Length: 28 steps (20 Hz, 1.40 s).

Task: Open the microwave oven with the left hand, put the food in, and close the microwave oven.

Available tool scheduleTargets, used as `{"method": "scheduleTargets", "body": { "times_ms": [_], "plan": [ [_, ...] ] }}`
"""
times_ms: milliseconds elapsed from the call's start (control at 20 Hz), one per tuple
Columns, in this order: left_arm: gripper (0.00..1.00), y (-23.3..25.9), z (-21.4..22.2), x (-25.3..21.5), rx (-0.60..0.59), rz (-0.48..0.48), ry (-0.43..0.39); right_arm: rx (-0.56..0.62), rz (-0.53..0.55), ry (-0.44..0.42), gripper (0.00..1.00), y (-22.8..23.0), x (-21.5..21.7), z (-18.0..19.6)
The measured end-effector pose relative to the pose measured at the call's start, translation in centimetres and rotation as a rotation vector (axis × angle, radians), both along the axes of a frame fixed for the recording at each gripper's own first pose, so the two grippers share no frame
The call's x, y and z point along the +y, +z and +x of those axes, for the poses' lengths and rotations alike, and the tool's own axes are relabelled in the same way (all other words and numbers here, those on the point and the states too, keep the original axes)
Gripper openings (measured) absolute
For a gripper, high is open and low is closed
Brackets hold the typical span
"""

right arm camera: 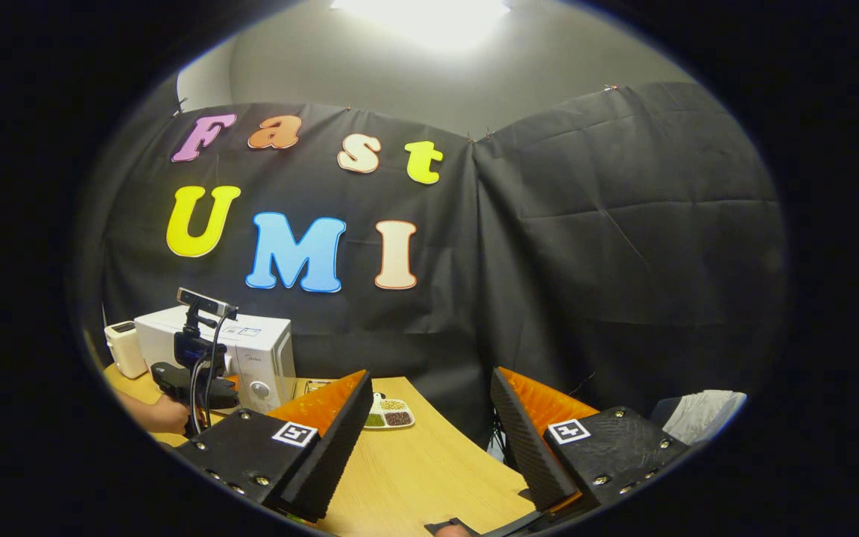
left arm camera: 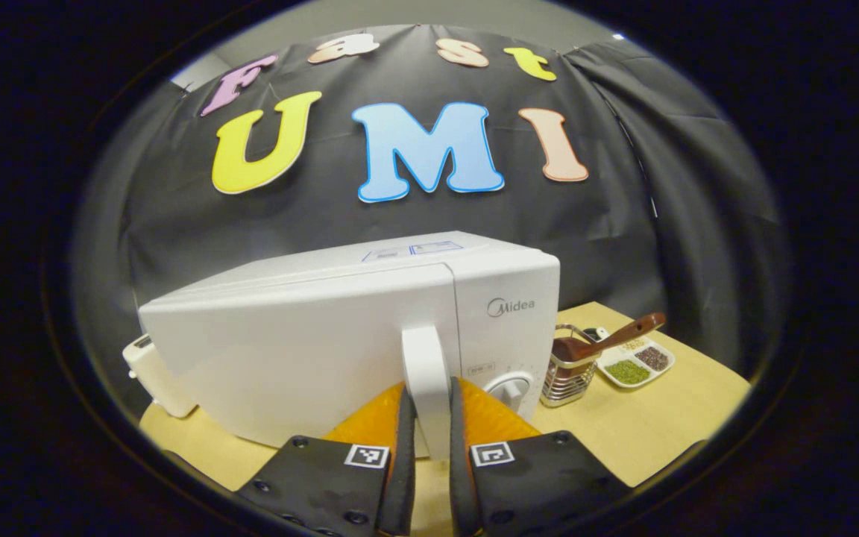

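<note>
Your left hand-held gripper (left arm camera: 429, 418) clamps the microwave (left arm camera: 310, 335) door handle (left arm camera: 426, 373) straight ahead; your right hand-held gripper (right arm camera: 429, 418) gapes wide above the counter (right arm camera: 414, 470).

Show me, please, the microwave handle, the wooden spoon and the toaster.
Handle (left arm camera: 424, 365): left gripper view, middle of the upright bar.
Spoon (left arm camera: 612, 338): left gripper view, on its shaft.
Toaster (left arm camera: 155, 379): left gripper view, on its side wall.

light: overhead ceiling lamp (right arm camera: 420, 16), blown-out glare | booth: dim, soft shadows | focus: sharp centre | edges: strong fisheye bending, dark falloff
</note>
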<state>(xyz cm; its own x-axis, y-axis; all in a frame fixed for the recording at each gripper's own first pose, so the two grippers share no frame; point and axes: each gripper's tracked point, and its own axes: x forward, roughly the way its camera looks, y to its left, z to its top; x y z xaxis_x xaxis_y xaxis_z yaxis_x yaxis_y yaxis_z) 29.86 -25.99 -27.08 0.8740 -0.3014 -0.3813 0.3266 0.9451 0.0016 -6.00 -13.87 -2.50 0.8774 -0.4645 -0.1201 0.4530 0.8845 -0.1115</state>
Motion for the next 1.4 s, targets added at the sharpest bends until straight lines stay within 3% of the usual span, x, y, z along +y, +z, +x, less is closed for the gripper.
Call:
{"method": "scheduleTargets", "body": {
  "times_ms": [150,200,300,600,1100,1400],
  "plan": [
    [0.16,0.4,-0.6,0.1,0.014,-0.003,0.012,-0.014,0.000,0.015,0.96,0.5,0.2,-0.1],
    [0.17,0.1,-2.0,0.7,0.048,-0.017,0.036,-0.018,-0.003,0.020,0.96,0.5,0.2,-0.1],
    [0.17,1.3,-4.3,1.7,-0.008,-0.022,0.032,-0.029,0.008,0.036,0.97,0.5,0.2,0.0],
    [0.16,1.7,-9.1,5.0,0.006,-0.001,0.023,-0.048,0.058,0.170,0.97,0.0,2.1,1.0],
    [0.16,2.5,-16.6,13.5,0.042,0.061,0.205,-0.068,0.131,0.504,0.96,0.1,6.3,-0.8],
    [0.16,2.8,-19.9,19.5,0.050,0.066,0.279,-0.082,0.132,0.567,0.96,0.7,8.5,-1.3]
  ]
}}
